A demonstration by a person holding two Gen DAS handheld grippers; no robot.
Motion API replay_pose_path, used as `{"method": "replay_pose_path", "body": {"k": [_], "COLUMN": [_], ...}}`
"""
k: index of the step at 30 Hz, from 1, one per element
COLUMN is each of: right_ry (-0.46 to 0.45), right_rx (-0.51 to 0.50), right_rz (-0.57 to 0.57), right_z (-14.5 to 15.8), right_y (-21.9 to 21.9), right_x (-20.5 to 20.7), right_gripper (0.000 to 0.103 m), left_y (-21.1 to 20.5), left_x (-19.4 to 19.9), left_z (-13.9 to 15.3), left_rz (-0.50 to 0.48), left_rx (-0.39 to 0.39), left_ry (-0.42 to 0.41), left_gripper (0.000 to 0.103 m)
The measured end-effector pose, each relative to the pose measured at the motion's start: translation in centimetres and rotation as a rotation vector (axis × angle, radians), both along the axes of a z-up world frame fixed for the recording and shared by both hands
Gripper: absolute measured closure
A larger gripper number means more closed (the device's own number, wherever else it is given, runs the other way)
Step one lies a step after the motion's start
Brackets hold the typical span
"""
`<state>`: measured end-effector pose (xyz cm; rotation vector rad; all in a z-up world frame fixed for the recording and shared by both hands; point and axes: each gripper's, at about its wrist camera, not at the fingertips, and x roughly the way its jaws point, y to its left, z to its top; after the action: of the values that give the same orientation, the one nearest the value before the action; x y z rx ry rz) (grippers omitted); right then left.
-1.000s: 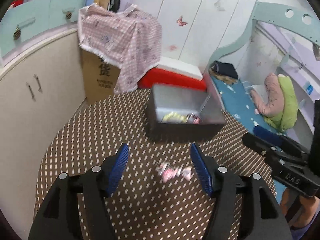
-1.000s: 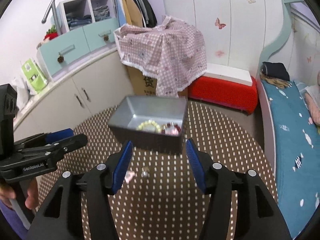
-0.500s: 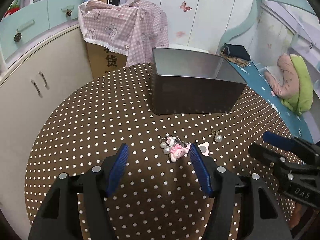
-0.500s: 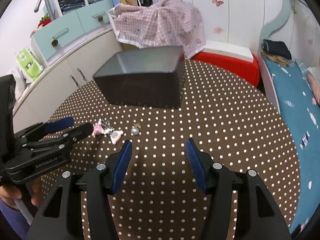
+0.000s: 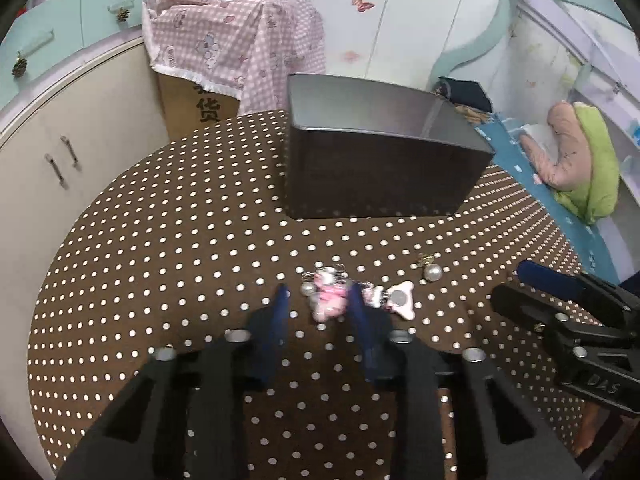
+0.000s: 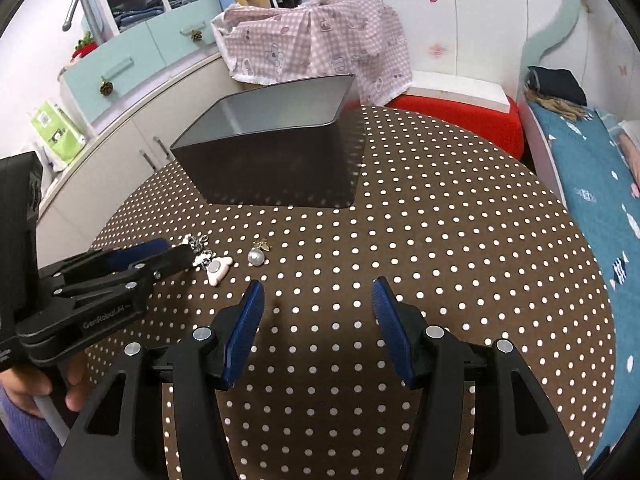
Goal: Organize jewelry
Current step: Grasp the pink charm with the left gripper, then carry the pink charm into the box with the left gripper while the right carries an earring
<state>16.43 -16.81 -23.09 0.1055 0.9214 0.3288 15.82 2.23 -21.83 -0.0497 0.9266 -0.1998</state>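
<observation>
On the round table under its brown cloth with white polka dots stands a dark grey rectangular metal tin, open at the top. In front of it lies a small heap of jewellery — a pink and white charm with silvery chain and pearl beads, a pale pink flat piece with a grey round centre just beside it, and a single pearl earring with a gold top a little apart.

The left gripper is down at the cloth, its blue-padded jaws partly open on either side of the pink charm, not clearly gripping it. The right gripper hovers over bare cloth — jaws wide apart, holding nothing.
</observation>
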Motion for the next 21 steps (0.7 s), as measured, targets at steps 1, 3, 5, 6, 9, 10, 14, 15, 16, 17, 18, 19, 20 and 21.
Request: {"method": "replay_pose_path", "body": {"k": [1,3,5,6,9,10,14,15,16,17,18,19,20,21], "right_ry": [0.002,0.000,0.001,0.001,0.004,0.003,-0.005,-0.004,-0.003,-0.005,-0.004,-0.005,-0.005,-0.007], "right_rx": [0.001,-0.003,-0.004,-0.004,-0.009,-0.010,-0.032,-0.044,-0.057,-0.062,-0.064,-0.065,-0.066,-0.067], "right_rz": [0.003,0.010,0.016,0.018,0.025,0.029,0.041,0.042,0.044,0.046,0.047,0.049,0.051,0.051], "right_z": [0.0,-0.1,-0.1,-0.2,-0.3,-0.4,-0.5,-0.6,-0.7,-0.8,-0.8,-0.9,-0.9,-1.0], "right_y": [0.1,0.5,0.9,1.1,1.7,1.9,2.9,3.1,3.4,3.6,3.6,3.8,3.9,4.0], "right_x": [0.0,0.0,0.0,0.0,0.2,0.2,0.4,0.6,0.8,0.9,1.0,1.2,1.4,1.6], "right_gripper": [0.048,0.048,0.048,0.048,0.048,0.048,0.048,0.048,0.048,0.048,0.048,0.048,0.048,0.048], "left_y": [0.1,0.4,1.3,1.9,3.1,3.5,5.1,5.4,5.9,6.2,6.2,6.5,6.6,6.7], "left_x": [0.0,-0.3,-0.6,-0.8,-1.1,-1.3,-1.8,-1.9,-1.9,-2.0,-2.0,-2.1,-2.2,-2.3], "left_z": [0.0,0.1,0.2,0.4,0.8,0.9,1.2,1.3,1.5,1.7,1.8,2.1,2.3,2.6], "left_rz": [-0.003,0.000,0.005,0.014,0.020,0.026,0.038,0.039,0.040,0.040,0.038,0.031,0.029,0.033], "left_rx": [0.003,0.005,-0.025,-0.048,-0.082,-0.085,-0.122,-0.135,-0.150,-0.157,-0.165,-0.186,-0.200,-0.203], "left_ry": [0.002,0.001,0.002,0.000,-0.002,-0.005,-0.006,-0.007,-0.011,-0.014,-0.016,-0.019,-0.024,-0.030], "left_gripper": [0.086,0.087,0.089,0.090,0.096,0.096,0.097,0.097,0.097,0.097,0.097,0.097,0.097,0.097]}}
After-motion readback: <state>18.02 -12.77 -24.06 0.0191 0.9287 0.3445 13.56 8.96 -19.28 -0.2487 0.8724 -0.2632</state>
